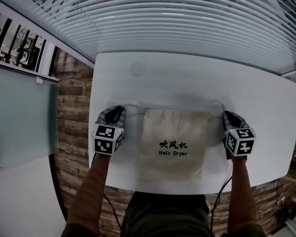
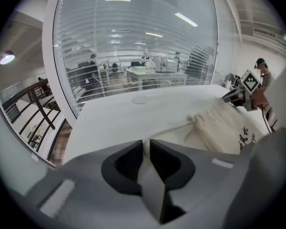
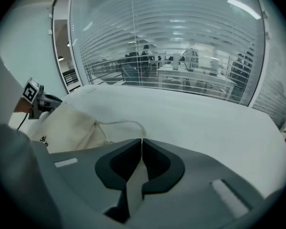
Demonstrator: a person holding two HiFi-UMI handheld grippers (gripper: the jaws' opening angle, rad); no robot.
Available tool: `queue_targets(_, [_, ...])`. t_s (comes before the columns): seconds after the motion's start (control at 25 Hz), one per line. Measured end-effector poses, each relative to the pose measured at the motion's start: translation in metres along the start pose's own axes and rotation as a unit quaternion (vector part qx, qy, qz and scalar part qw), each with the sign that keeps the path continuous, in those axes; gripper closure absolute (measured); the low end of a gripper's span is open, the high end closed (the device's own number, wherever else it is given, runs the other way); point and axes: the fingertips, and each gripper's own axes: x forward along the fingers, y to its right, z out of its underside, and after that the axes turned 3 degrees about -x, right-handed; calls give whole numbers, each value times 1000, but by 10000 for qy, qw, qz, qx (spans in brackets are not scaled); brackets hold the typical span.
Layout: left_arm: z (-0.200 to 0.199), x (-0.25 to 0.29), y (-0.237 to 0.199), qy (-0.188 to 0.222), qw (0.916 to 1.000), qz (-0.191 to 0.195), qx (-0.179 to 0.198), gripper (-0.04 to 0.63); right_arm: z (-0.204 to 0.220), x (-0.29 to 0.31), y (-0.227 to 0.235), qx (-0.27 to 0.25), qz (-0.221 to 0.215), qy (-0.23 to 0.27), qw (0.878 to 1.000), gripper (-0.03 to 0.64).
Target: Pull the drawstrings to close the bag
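Jaws pinched tight on left hand-held gripper and right hand-held gripper

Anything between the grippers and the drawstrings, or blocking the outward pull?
Nothing visible. The left hand-held gripper is closed on the left drawstring, the right hand-held gripper on the right drawstring. No object shows on the table outward of either.

Cream bag on a white table, seen from my station.
I read the bag as cream cloth with black lettering, and its drawstring as the same cream. The table is plain white. The left gripper and right gripper are grey with darker grey jaw faces, and each marker cube bears black-and-white squares. The floor shows brown wood planks, the blinds white slats.
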Motion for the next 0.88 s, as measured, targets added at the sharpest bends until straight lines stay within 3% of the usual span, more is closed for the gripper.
queue_targets(0.08, [1, -2, -1, -10, 10000, -69, 10, 571, 0, -1, -2, -17, 0, -5, 10000, 598])
queue_targets(0.4, [2, -8, -10, -27, 9998, -171, 24, 583, -12, -20, 0, -447, 276, 142, 9985, 600])
queue_targets(0.6, [-37, -50, -7, 617, 9956, -442, 549, 583, -41, -61, 0, -1123, 565, 460, 9910, 600])
queue_targets(0.72, [-58, -83, -1, 911, 9875, -663, 1099, 583, -62, -94, -8, -1612, 790, 731, 9810, 600])
queue_targets(0.88, [-82, -131, -4, 1427, 9761, -1044, 1265, 583, -85, -136, -11, -1948, 1081, 1197, 9675, 600])
